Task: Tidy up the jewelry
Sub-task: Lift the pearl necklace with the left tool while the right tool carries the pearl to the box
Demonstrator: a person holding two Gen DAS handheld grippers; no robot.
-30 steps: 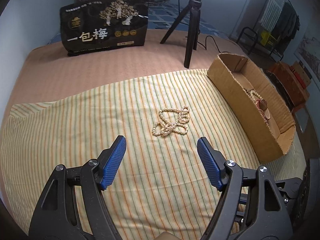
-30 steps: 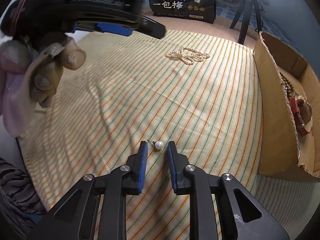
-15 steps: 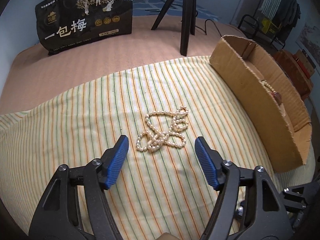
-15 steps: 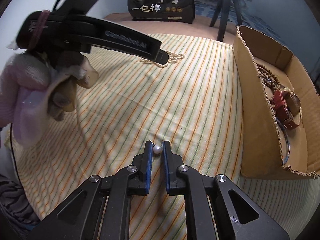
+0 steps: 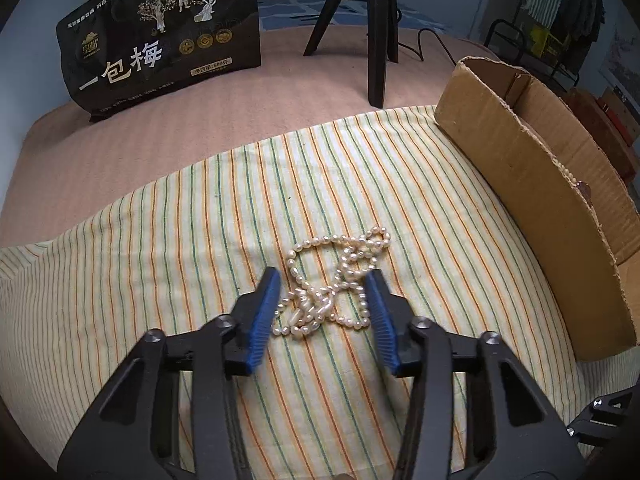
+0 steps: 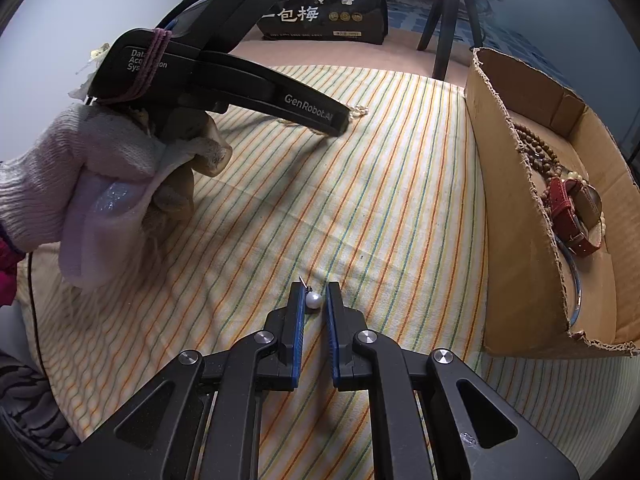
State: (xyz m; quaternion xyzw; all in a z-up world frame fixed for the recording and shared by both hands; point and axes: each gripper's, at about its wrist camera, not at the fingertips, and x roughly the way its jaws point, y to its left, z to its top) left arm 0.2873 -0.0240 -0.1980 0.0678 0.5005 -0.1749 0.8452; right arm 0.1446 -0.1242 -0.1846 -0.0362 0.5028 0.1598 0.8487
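A heap of white pearl necklace (image 5: 328, 288) lies on the striped cloth (image 5: 160, 240). My left gripper (image 5: 323, 280) is open, low over the cloth, its blue pads on either side of the necklace. In the right wrist view a single pearl earring (image 6: 313, 300) sits between the nearly closed pads of my right gripper (image 6: 314, 290); the left pad touches it, and a small gap shows at the right pad. The cardboard box (image 6: 516, 216) at the right holds a brown bead string (image 6: 536, 152) and a red-strapped watch (image 6: 568, 212).
A black snack bag (image 5: 160, 36) and a black tripod (image 5: 376, 28) stand at the back on the pink surface. The gloved hand with the left gripper body (image 6: 208, 76) fills the upper left of the right wrist view. The box wall (image 5: 532, 200) borders the cloth's right side.
My left gripper moved forward and down until its pads flank the necklace, and narrowed somewhat. My right gripper closed from a wider gap to almost pinching the pearl earring.
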